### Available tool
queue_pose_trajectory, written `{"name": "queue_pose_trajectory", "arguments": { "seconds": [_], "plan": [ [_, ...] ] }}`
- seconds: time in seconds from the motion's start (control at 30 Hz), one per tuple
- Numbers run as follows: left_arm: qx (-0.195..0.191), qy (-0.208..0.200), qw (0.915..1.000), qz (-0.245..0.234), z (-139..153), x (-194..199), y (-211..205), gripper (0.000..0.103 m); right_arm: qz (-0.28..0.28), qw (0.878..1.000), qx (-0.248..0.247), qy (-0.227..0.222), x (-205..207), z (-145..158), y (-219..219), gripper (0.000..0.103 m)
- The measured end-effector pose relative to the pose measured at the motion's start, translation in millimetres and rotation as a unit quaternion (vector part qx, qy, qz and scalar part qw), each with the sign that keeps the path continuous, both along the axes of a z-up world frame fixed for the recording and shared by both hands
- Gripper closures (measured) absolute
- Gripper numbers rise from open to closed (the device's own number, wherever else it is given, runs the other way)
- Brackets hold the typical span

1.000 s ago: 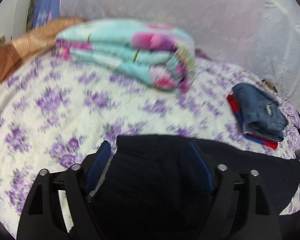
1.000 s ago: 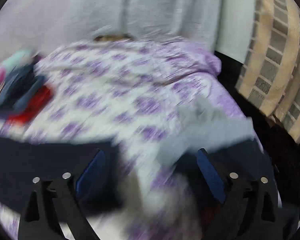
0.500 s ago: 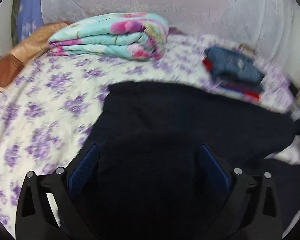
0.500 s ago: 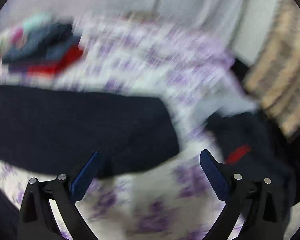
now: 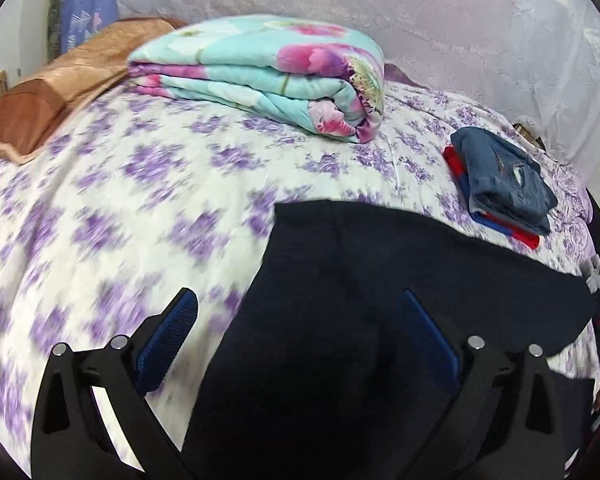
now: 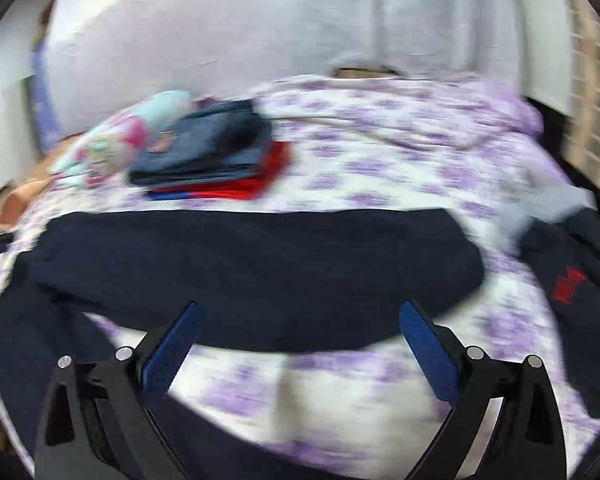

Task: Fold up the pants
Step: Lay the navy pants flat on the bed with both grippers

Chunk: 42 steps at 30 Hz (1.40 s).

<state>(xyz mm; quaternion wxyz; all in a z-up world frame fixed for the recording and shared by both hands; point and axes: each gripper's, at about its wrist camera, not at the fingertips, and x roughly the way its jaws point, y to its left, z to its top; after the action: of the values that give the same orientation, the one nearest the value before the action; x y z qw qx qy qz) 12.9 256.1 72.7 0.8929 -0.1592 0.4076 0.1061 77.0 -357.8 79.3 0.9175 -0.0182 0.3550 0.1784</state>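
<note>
Dark navy pants (image 5: pixel 380 300) lie spread on the purple-flowered bed sheet (image 5: pixel 120 208). In the left wrist view my left gripper (image 5: pixel 300 312) is open and hovers over the pants' left end, holding nothing. In the right wrist view the pants (image 6: pixel 260 264) lie as a long band across the bed. My right gripper (image 6: pixel 300 320) is open above their near edge, holding nothing.
A folded turquoise floral quilt (image 5: pixel 268 76) and a brown pillow (image 5: pixel 52 96) sit at the back. A stack of folded jeans and red clothes (image 5: pixel 500 184) lies right of them, also in the right wrist view (image 6: pixel 212 164). Another dark garment with red lettering (image 6: pixel 572 264) lies at the right.
Both grippers have let go of the pants and pulled back. The pants now lie flat on the bed. The left view swung left, the right view swung back over the pants.
</note>
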Motion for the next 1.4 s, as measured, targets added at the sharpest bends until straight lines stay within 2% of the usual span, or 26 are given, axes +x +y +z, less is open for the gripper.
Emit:
{"name": "queue_pose_trajectory", "arguments": {
  "seconds": [0.1, 0.2, 0.27, 0.3, 0.37, 0.43, 0.5, 0.6, 0.73, 0.87, 0.9, 0.97, 1.0, 1.03, 1.1, 1.2, 1.3, 1.4],
  "plan": [
    [-0.006, 0.03, 0.9995, 0.007, -16, 40, 6, 0.005, 0.067, 0.998, -0.009, 0.017, 10, -9, 56, 0.004],
    [-0.038, 0.056, 0.9977, 0.012, -45, 71, 14, 0.005, 0.107, 0.993, -0.031, 0.032, 24, -31, 99, 0.004],
    [-0.051, 0.06, 0.9968, 0.017, -61, 83, 17, 0.005, 0.117, 0.99, -0.047, 0.069, 31, -54, 119, 0.004],
    [-0.041, 0.052, 0.9977, 0.016, -60, 83, 14, 0.005, 0.118, 0.985, -0.069, 0.103, 41, -72, 128, 0.003],
    [-0.03, 0.054, 0.9981, -0.006, -59, 87, 8, 0.005, 0.123, 0.985, -0.077, 0.094, 42, -68, 131, 0.003],
    [-0.032, 0.048, 0.9982, -0.018, -59, 88, 7, 0.005, 0.13, 0.985, -0.073, 0.092, 46, -46, 132, 0.004],
    [-0.053, 0.032, 0.9978, -0.024, -58, 87, 12, 0.005, 0.144, 0.987, -0.033, 0.065, 55, -18, 132, 0.004],
    [-0.082, 0.005, 0.9961, -0.034, -54, 85, 18, 0.005, 0.153, 0.987, -0.025, 0.04, 85, -1, 149, 0.004],
    [-0.073, -0.013, 0.9951, -0.065, -49, 85, 9, 0.005, 0.175, 0.98, -0.087, 0.03, 135, -24, 194, 0.006],
    [-0.07, -0.026, 0.9944, -0.075, -47, 88, 5, 0.005, 0.231, 0.965, -0.127, 0.014, 144, -45, 219, 0.01],
    [-0.076, -0.029, 0.9937, -0.077, -47, 89, 6, 0.005, 0.244, 0.959, -0.14, 0.017, 143, -54, 223, 0.02],
    [-0.083, -0.032, 0.9931, -0.076, -47, 88, 8, 0.014, 0.255, 0.956, -0.139, 0.021, 136, -64, 225, 0.038],
    [-0.084, -0.031, 0.9935, -0.071, -48, 87, 10, 0.028, 0.257, 0.957, -0.134, 0.016, 132, -60, 226, 0.077],
    [-0.087, -0.031, 0.9934, -0.068, -48, 85, 13, 0.038, 0.263, 0.956, -0.13, 0.016, 127, -56, 226, 0.091],
    [-0.094, -0.038, 0.9931, -0.06, -47, 82, 18, 0.054, 0.242, 0.96, -0.142, -0.006, 112, -47, 226, 0.096],
    [-0.078, -0.062, 0.9936, -0.054, -38, 70, 19, 0.058, 0.225, 0.96, -0.161, -0.046, 74, -24, 226, 0.097],
    [-0.043, -0.097, 0.993, -0.051, -21, 51, 12, 0.059, 0.218, 0.963, -0.145, -0.07, 40, 5, 215, 0.097],
    [-0.05, -0.149, 0.9864, -0.049, -2, 18, 10, 0.06, 0.217, 0.962, -0.131, -0.103, -18, 40, 195, 0.097]
  ]
}}
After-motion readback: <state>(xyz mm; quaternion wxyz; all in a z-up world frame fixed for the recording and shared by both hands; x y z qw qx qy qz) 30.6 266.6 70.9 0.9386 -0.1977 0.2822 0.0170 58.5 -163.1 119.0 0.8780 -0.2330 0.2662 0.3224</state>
